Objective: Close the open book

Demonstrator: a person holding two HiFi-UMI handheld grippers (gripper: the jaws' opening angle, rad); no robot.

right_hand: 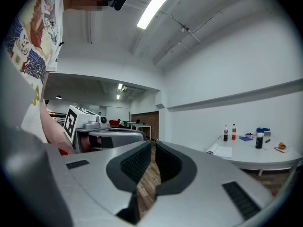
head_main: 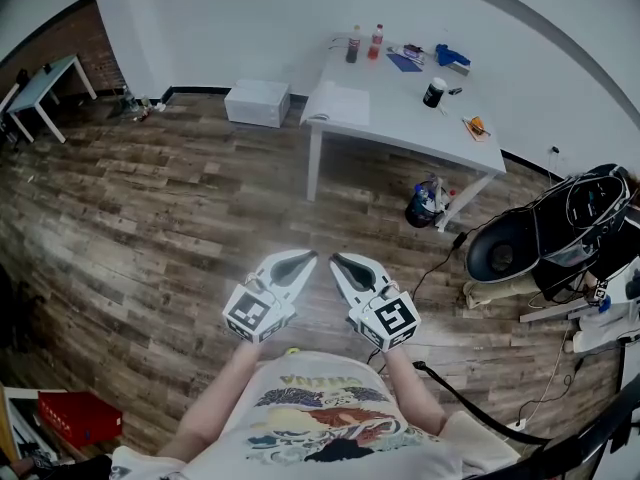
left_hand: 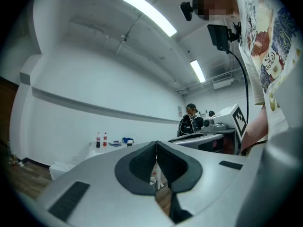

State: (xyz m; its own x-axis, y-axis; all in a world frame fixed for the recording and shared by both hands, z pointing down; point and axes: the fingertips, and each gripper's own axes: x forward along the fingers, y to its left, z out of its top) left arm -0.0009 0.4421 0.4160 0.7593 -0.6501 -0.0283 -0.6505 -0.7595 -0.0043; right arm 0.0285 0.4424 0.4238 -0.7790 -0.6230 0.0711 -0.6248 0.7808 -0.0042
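The open book [head_main: 338, 104] lies with white pages up at the near left corner of a white table [head_main: 400, 118], far across the wooden floor from me. It also shows small in the right gripper view as the book [right_hand: 221, 150]. Both grippers are held level and close to the person's chest, side by side and pointing toward the table. My left gripper [head_main: 308, 257] [left_hand: 156, 143] is shut with its tips touching and nothing between them. My right gripper [head_main: 338, 259] [right_hand: 152, 144] has a narrow slit between its pads and holds nothing.
Two bottles [head_main: 365, 43], a black cup [head_main: 434, 92] and small items stand on the table. A white box [head_main: 258, 102] sits on the floor to its left and a bin [head_main: 425, 203] by its leg. Equipment and cables [head_main: 560, 238] crowd the right side.
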